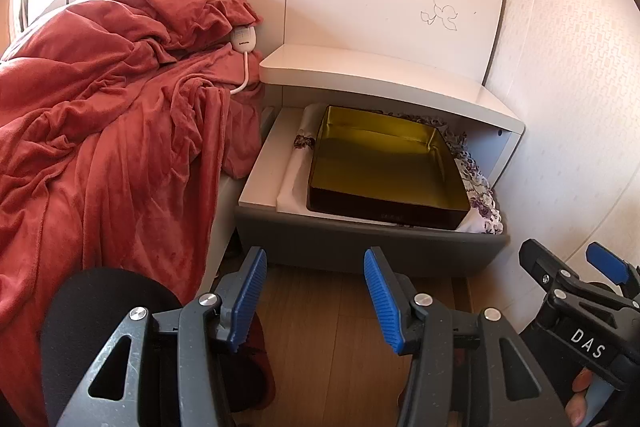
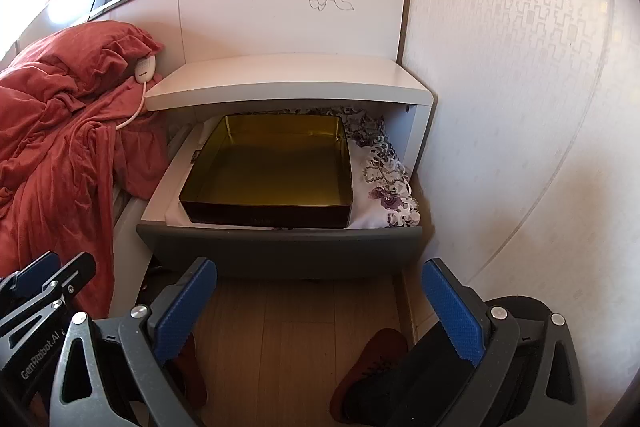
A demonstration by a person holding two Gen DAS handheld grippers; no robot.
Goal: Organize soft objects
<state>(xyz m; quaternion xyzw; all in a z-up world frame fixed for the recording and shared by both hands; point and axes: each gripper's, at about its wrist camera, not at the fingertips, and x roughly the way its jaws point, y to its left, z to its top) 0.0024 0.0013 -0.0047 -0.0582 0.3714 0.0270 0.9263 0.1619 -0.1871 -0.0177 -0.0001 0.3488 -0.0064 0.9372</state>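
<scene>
Left hand-held gripper [image 1: 316,301]: jaws partly apart, empty, below the open drawer [image 1: 372,247] | right hand-held gripper [image 2: 320,311]: jaws fully wide, empty | floral cloth [image 2: 384,183]: inside drawer, under and right of gold tin [image 2: 272,171] | advice: pinch the cloth's exposed right edge, avoid the tin.

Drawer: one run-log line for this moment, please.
drawer open | tin empty, on floral cloth | left gripper open, empty | right gripper open, empty
</scene>
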